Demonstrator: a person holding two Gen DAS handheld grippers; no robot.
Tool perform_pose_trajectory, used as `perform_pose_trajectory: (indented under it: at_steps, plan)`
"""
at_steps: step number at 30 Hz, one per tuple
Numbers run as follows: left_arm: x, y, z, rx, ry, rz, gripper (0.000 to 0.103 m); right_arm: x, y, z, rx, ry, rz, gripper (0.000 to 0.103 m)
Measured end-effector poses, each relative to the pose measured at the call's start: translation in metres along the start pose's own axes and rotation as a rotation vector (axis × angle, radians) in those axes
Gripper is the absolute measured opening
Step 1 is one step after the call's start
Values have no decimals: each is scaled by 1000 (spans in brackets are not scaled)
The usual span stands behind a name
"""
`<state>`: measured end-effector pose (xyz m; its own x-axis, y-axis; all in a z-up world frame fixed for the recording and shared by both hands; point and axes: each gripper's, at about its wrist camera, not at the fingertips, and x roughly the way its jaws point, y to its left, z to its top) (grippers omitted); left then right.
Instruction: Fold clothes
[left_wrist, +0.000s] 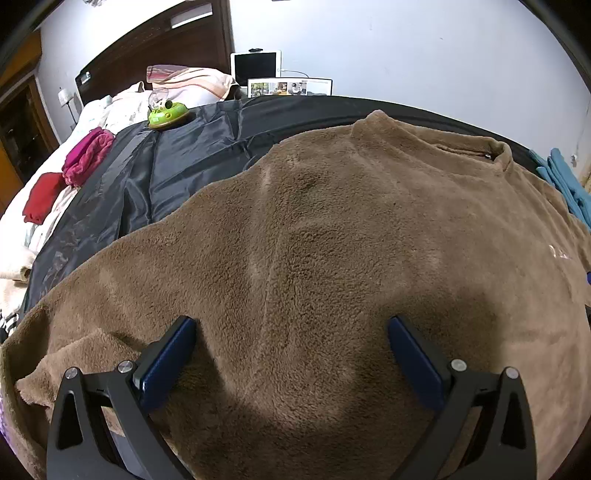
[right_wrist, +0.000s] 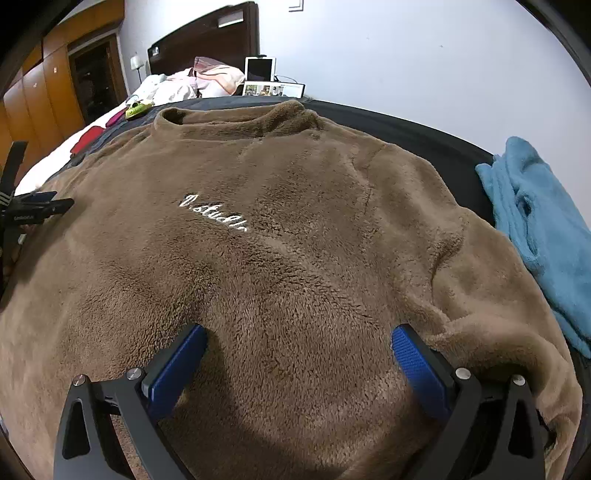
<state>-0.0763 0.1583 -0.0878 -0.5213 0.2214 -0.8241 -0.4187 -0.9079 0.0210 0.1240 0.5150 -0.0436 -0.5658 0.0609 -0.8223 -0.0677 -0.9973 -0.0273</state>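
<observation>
Both grippers angled down over brown fleece sweater (right_wrist: 295, 240), jaws spread, empty

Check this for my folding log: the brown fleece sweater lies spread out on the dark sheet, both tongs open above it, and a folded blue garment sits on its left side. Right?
Not quite. The blue garment sits at the right side of the brown fleece sweater, as the right wrist view shows. The rest stands: spread on the dark sheet, left tongs and right tongs open.

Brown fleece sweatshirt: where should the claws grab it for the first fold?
Probably the sleeves. The brown fleece sweatshirt lies flat, front up, collar far. Take the right sleeve by its bunched outer edge, coming from the blue garment side; mirror it on the left. Both claws stand open.
</observation>
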Motion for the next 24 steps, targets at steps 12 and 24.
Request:
perform_pose_trajectory:
  at_steps: [12, 24]
  plan:
    - [-6, -8, 0, -11, 28, 23, 103, -37, 4, -20, 17, -104, -46, 102]
    - [-61, -110, -13, 219, -59, -112, 103, -107, -43, -92, 167, -210, -260, 102]
